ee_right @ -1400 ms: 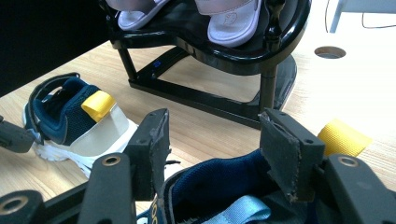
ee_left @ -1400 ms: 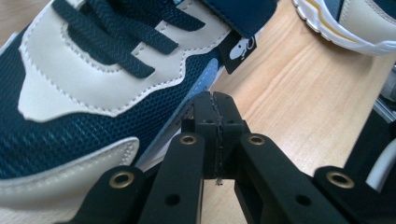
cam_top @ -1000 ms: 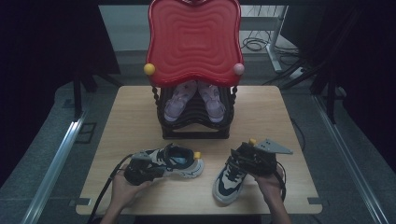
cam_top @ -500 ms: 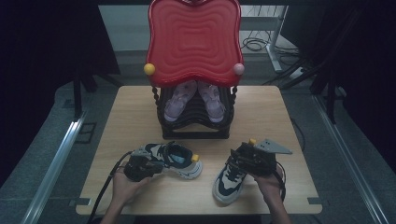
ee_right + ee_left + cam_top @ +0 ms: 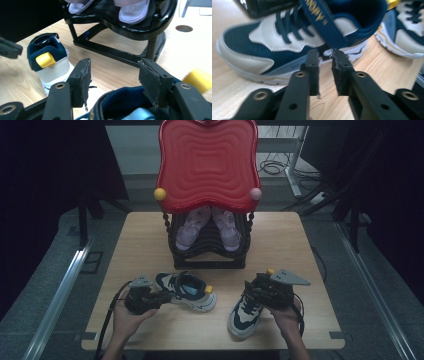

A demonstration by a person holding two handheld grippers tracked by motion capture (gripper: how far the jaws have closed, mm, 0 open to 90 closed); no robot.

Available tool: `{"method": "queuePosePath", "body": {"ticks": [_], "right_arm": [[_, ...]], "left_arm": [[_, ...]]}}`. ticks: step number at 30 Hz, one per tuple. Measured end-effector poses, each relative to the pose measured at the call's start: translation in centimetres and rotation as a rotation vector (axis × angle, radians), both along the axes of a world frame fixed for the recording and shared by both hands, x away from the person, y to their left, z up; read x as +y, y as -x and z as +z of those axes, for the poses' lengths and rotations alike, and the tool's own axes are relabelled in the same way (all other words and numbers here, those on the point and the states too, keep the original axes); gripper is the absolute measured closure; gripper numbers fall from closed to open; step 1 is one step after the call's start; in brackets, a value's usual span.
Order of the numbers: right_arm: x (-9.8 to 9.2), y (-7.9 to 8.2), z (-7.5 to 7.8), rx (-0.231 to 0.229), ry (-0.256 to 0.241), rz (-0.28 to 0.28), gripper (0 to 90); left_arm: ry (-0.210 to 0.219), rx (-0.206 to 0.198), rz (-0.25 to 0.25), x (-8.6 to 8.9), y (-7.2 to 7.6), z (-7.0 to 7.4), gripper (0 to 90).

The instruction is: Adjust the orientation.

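Navy left sneaker (image 5: 287, 47) just past narrow-gapped left tongs (image 5: 325, 53) | right tongs (image 5: 113, 67) wide, empty

Two navy-and-cream mesh sneakers with dark blue laces and yellow heel tabs stood upright on their soles on the near part of the light wooden table, well apart from each other. The left sneaker (image 5: 187, 291) lay crosswise, its yellow tab pointing right and its toe pointing left; a navy strap with gold lettering crossed its instep. The right sneaker (image 5: 243, 314) pointed its toe toward the table's near edge, heel tab at the far end.
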State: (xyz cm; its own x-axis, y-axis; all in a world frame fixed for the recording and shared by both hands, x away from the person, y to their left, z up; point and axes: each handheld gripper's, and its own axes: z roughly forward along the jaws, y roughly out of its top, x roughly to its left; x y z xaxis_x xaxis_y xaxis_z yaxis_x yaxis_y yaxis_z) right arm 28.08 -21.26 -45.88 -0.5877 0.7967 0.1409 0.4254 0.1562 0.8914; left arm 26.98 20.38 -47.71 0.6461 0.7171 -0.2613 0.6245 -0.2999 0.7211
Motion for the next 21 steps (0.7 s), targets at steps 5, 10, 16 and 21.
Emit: {"method": "queuePosePath", "body": {"ticks": [5, 10, 16, 21], "right_arm": [[1.1, 0.2, 0.0, 0.004, 0.01, 0.036, 43.8], [1.9, 0.3, 0.0, 0.015, 0.018, 0.085, 54.7], [2.8, 0.3, -0.1, 0.05, 0.016, 0.164, 67.5], [4.1, 0.5, -0.2, 0.01, 0.043, 0.178, 83.5]], "left_arm": [[0.027, -0.035, 0.026, 0.6, 0.5, 1.1, 64.1], [0.06, -0.046, 0.073, 1.6, 0.7, 1.7, 54.7], [0.091, -0.077, 0.109, 2.6, 1.1, 2.3, 51.3], [0.111, -0.077, 0.121, 3.3, 1.2, 2.6, 49.7]]}}
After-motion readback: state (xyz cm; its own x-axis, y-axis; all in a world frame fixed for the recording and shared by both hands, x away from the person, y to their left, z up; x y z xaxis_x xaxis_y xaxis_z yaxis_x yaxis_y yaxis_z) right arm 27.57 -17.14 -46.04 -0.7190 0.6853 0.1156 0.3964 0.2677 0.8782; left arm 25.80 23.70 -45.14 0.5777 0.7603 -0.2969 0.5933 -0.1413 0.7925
